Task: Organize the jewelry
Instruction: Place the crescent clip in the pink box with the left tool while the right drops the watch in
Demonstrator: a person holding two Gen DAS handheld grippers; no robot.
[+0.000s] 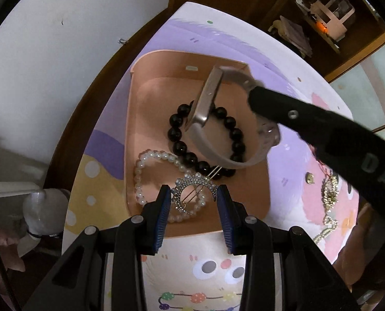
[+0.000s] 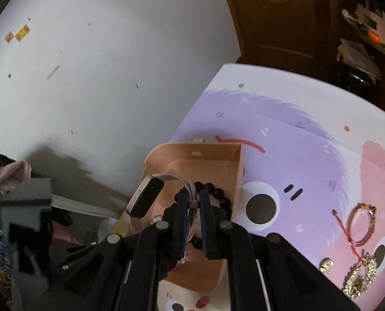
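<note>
A peach tray sits on the cartoon-print table and holds a black bead bracelet, a white pearl bracelet and a round rhinestone hair clip. My left gripper is open, its blue pads on either side of the hair clip. My right gripper is shut on the strap of a beige fitness band and holds it above the tray. The band hangs over the black beads in the left wrist view.
On the table right of the tray lie a red cord bracelet, a gold chain piece and a small gold earring. The gold chain also shows in the left wrist view. A white wall is on the left, a wooden shelf at the back right.
</note>
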